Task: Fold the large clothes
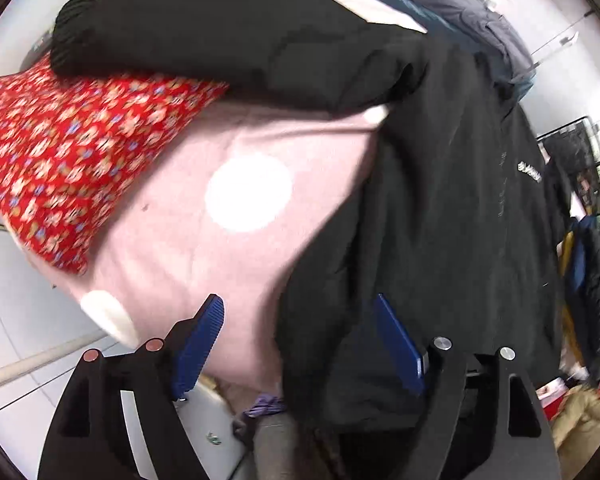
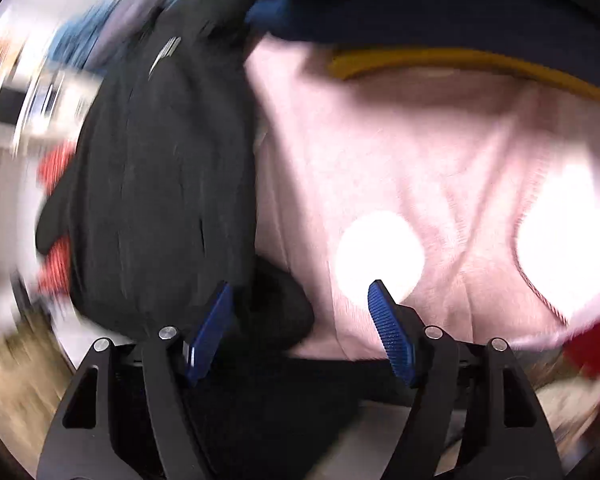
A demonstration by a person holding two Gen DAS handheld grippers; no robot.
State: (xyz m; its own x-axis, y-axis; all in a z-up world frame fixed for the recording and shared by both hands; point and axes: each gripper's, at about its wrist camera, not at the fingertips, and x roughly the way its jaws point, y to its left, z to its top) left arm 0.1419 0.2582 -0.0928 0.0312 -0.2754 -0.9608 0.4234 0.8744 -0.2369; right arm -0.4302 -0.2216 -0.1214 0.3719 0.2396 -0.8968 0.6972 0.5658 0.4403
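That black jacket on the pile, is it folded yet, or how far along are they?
Nothing looks folded yet. The black jacket lies rumpled over a pink dotted cloth and a red floral fabric, one sleeve flung out. Both the left gripper and right gripper stand open above the clothes, holding nothing. Gripping and all the folding remain.
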